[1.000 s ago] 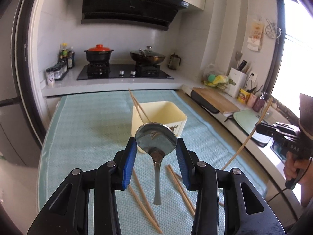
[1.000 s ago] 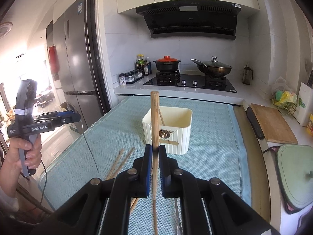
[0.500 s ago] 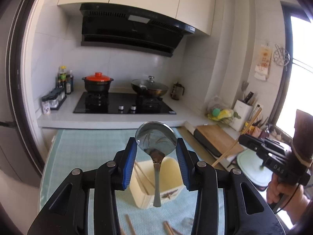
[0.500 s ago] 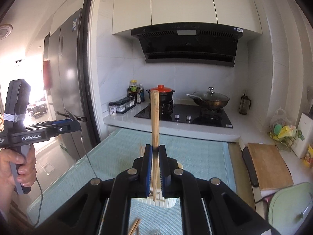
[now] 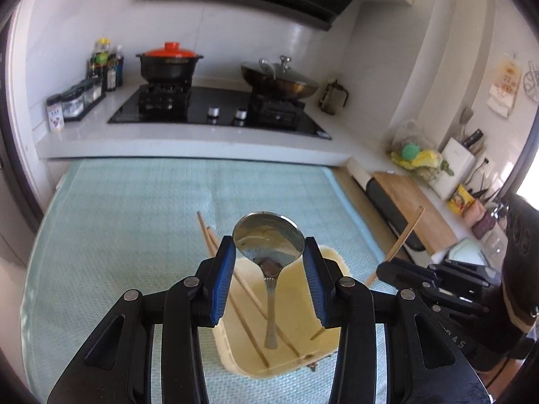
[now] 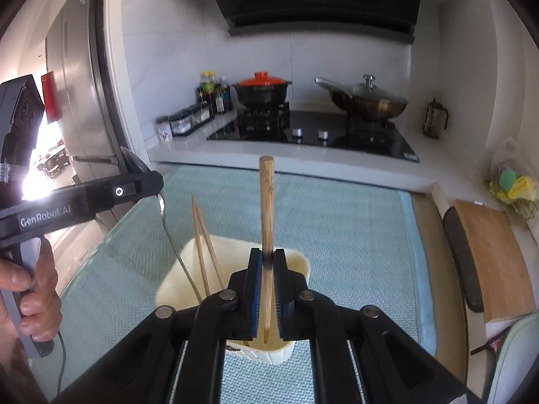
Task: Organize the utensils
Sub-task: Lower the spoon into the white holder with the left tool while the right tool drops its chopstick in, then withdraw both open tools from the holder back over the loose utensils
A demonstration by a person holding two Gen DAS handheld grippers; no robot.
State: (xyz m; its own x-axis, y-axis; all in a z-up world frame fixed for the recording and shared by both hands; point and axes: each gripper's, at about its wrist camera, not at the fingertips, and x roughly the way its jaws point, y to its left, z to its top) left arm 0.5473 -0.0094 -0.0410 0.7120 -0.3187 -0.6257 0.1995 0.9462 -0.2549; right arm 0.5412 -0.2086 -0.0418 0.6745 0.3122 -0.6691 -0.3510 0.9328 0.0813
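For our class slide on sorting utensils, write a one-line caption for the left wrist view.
Left gripper holds a metal spoon by its bowl, handle hanging into the cream utensil bin.

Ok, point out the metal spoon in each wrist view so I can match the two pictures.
Left wrist view: the metal spoon is at centre, bowl up between the blue fingers of the left gripper, handle hanging over the cream container.
Right wrist view: the spoon is at left, hanging from the left gripper, handle reaching into the container.
Shared landmark: the red-lidded pot on the stove.
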